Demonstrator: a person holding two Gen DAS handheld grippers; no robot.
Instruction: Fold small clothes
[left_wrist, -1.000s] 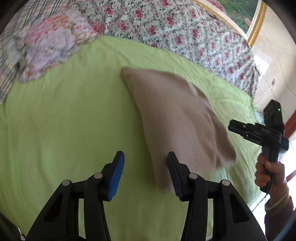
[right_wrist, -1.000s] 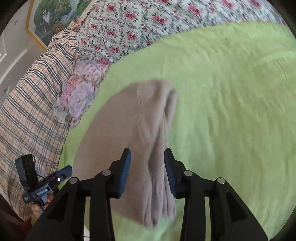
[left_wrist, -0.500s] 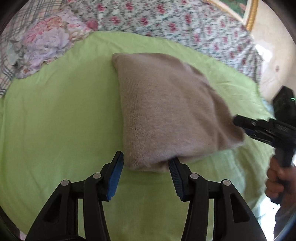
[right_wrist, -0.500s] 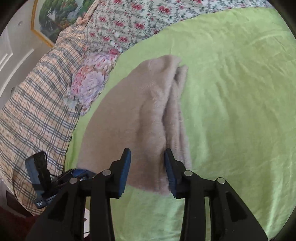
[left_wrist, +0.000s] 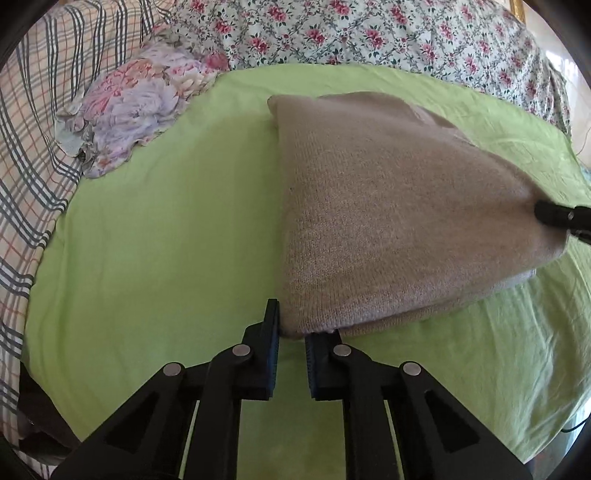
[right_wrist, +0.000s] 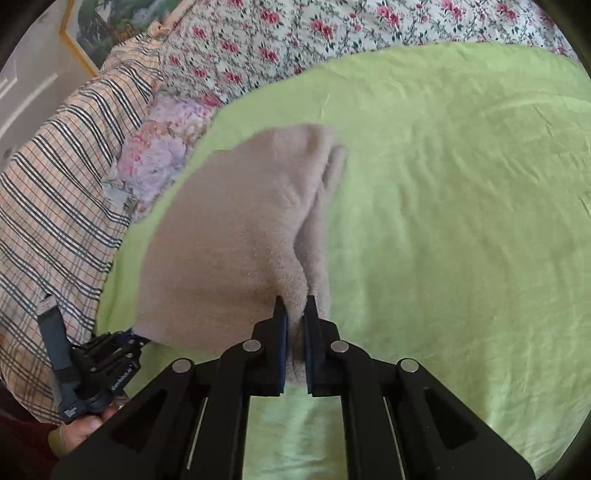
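A folded beige knit garment lies on the green sheet. My left gripper is at the garment's near left corner, its jaws closing with the corner's fabric pinched between the blue pads. The right gripper bites the garment's right-hand corner at the frame edge. In the right wrist view the garment runs away from me with its layered edge on the right, and my right gripper is shut on that near corner. The left gripper shows at the lower left, at the garment's other near corner.
A floral quilt covers the far end of the bed. A plaid blanket and a pink-and-lilac flowered cloth lie along the left side. A hand holds the left gripper. A framed picture hangs on the wall.
Both grippers went from open to closed on the garment's near corners. The left gripper came down and forward to its corner; the right gripper moved slightly onto the layered edge.
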